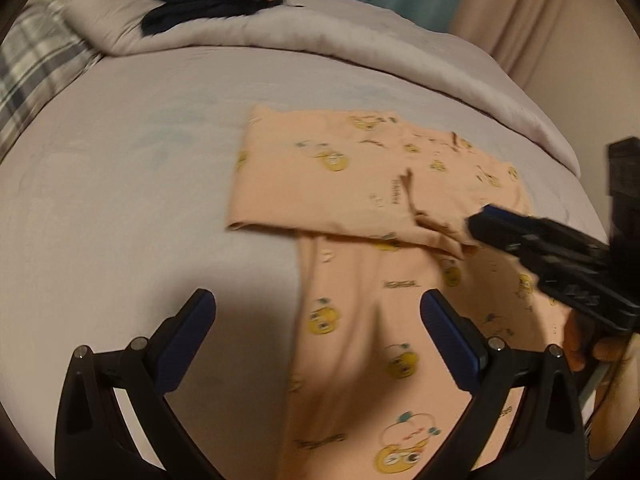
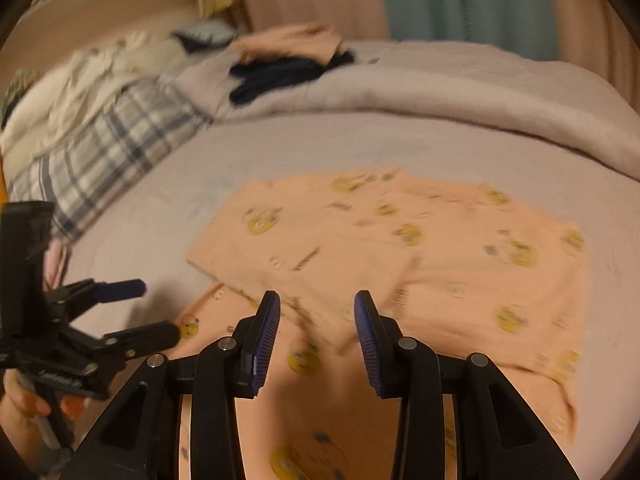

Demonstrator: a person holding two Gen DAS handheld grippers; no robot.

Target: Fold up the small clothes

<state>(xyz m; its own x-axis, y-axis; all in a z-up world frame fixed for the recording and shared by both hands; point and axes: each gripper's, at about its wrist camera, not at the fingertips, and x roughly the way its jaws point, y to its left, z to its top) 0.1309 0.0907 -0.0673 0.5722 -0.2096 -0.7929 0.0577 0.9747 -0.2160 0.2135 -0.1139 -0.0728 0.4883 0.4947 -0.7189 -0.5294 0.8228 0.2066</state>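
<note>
Peach top [image 1: 344, 176] lies on the bed [image 1: 120, 200], upper part already folded over; lower section toward the camera isn't folded yet. Left claw [image 1: 318, 320] and right claw [image 2: 317, 320] both released, holding nothing, hovering above the near end.

Peach garment [image 1: 320, 184] with yellow cartoon faces; grey-white plaid pillow [image 2: 100, 152].

free: bare sheet [image 1: 120, 200] left of pajama top [image 1: 340, 172] | blocked: rolled duvet [image 1: 360, 48] behind
</note>
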